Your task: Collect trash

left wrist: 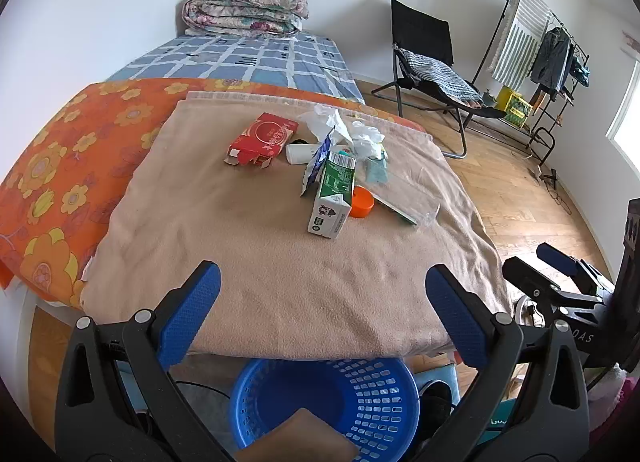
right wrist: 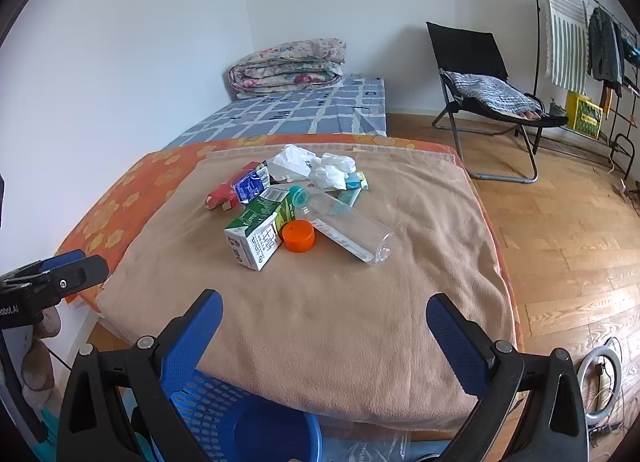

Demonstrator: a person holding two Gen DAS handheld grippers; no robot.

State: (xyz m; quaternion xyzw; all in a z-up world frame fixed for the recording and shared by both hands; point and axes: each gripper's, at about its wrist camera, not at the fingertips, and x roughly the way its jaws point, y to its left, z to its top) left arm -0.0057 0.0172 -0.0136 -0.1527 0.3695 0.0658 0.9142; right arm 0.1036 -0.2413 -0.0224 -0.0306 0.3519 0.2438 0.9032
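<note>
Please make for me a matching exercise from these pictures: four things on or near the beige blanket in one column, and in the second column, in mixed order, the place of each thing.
Things
1. green and white milk carton
2. round orange plastic lid
3. clear plastic bottle
4. blue perforated plastic basket

Places
A. below the near edge of the beige blanket
B. lying on its side, teal cap toward the crumpled white tissues
C. between the carton and the bottle
D. nearest the grippers, left of the lid

Pairs: 1-D, 2-C, 3-B, 4-A
</note>
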